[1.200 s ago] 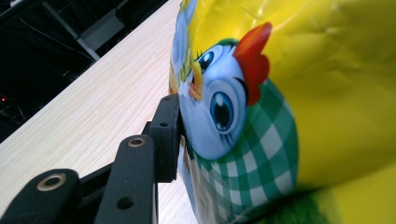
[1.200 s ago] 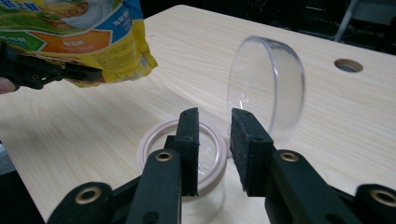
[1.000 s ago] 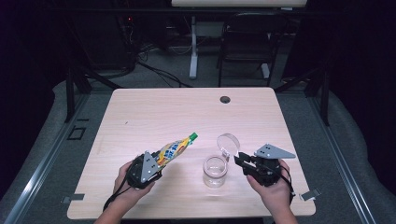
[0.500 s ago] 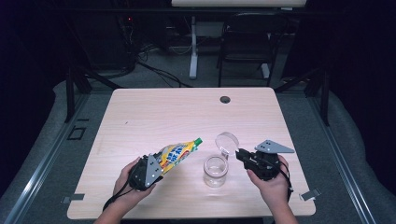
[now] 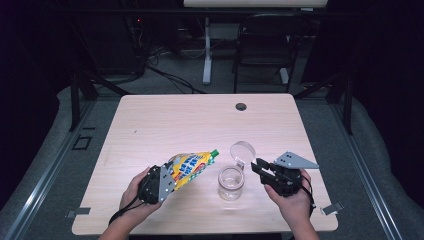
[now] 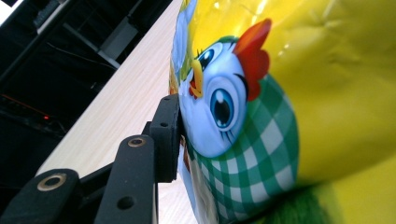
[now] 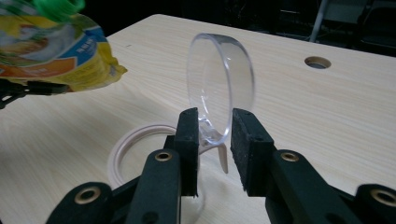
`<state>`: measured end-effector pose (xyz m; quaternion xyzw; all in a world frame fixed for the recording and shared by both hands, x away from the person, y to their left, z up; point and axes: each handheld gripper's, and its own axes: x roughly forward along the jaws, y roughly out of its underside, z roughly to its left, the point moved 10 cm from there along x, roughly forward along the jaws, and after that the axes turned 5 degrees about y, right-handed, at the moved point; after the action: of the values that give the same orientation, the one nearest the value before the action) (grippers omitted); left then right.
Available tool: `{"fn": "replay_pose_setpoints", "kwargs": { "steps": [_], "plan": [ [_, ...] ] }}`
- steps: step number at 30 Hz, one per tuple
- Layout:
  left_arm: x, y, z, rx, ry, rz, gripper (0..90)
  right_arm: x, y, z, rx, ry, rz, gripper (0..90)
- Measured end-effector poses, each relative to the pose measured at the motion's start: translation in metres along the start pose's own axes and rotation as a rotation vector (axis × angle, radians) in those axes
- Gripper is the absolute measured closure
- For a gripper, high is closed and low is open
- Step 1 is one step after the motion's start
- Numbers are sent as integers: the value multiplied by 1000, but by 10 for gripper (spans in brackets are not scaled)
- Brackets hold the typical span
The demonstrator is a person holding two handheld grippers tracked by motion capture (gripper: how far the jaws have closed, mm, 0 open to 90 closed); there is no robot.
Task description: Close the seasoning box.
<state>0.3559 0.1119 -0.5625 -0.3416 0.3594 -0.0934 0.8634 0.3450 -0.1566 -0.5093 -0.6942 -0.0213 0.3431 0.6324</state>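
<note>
A yellow printed pouch (image 5: 190,167) with a green cap is clamped in my left gripper (image 5: 167,177) and slants up to the right above the table. Up close, one pad (image 6: 168,135) presses into the pouch (image 6: 280,93); the other jaw is hidden behind it. A clear glass jar (image 5: 231,182) stands open, with its hinged lid (image 5: 242,150) raised on edge. My right gripper (image 5: 259,167) is just right of the jar. Its jaws (image 7: 215,135) have just been opening and straddle the lid's lower edge (image 7: 219,84) without pressing on it. The jar rim (image 7: 126,144) lies below.
The wooden table (image 5: 200,120) has a round cable hole (image 5: 241,106) near its far edge. A chair and desk legs stand on the floor beyond it. Both forearms come in over the near edge.
The pouch's capped end has dipped and swung a little right, nearer the jar. The right gripper has hardly moved beside the raised lid.
</note>
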Motion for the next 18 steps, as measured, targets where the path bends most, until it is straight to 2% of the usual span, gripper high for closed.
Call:
{"fn": "replay_pose_setpoints", "kwargs": {
  "steps": [5,13,18],
  "plan": [
    [0,-3,2,17,-11,3,597,-1,-5,14,-39,-30,-15,687],
    [-2,-8,4,55,-21,14,597,2,-4,29,-102,-47,-2,675],
    [-1,-10,4,76,-25,17,597,2,-6,37,-116,-58,-11,668]
  ]
}}
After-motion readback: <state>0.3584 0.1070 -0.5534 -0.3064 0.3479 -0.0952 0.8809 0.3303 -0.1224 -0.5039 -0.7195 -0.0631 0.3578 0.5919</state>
